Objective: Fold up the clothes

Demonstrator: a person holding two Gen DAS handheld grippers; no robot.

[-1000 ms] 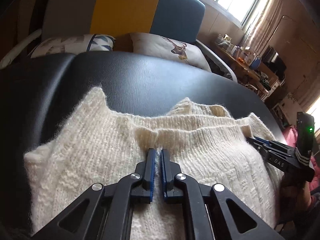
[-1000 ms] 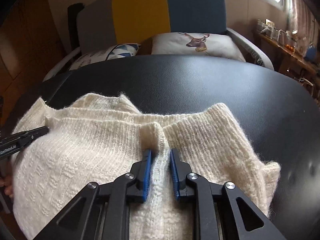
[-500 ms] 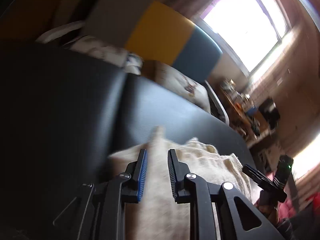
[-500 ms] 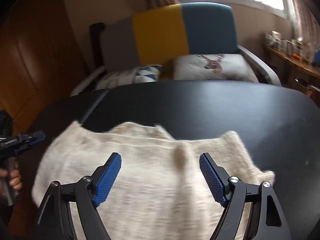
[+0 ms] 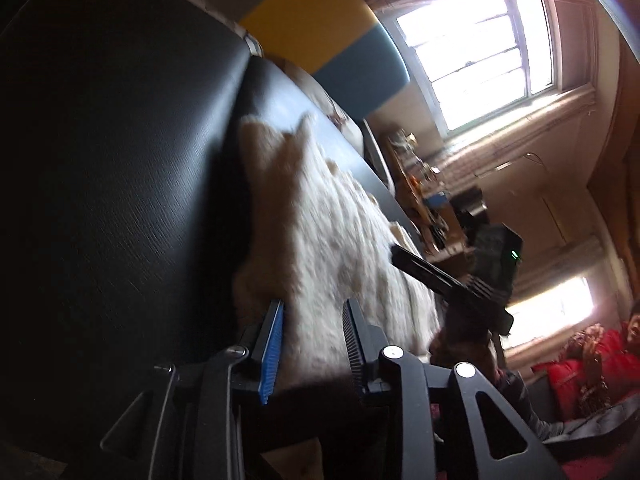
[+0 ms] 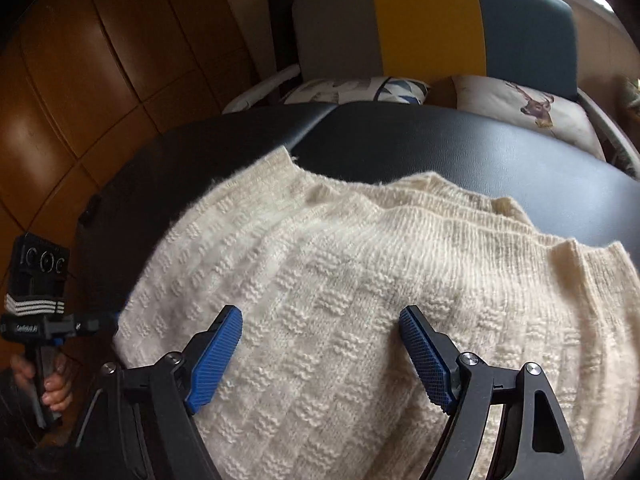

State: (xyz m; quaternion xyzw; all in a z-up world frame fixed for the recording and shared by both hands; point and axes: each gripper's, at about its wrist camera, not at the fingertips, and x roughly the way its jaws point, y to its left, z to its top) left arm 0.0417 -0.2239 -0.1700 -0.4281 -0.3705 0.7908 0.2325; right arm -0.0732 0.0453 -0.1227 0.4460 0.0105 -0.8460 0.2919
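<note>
Lying on a black padded table, the sweater sits under both claws, spread apart.

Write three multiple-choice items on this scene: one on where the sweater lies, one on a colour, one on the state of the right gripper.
1. Where does the cream knit sweater lie?
A. On the black padded table
B. On the striped chair
C. On the floor

2. What colour are the gripper pads?
A. Red
B. Blue
C. Green

3. How is the right gripper?
A. Shut on the sweater
B. Shut on nothing
C. Open above the sweater

Answers: 1 A, the knit is spread over the black surface in front of the chair; 2 B, the ribbed pads on both fingers are blue; 3 C, its jaws stand wide apart with bare knit between them.
</note>
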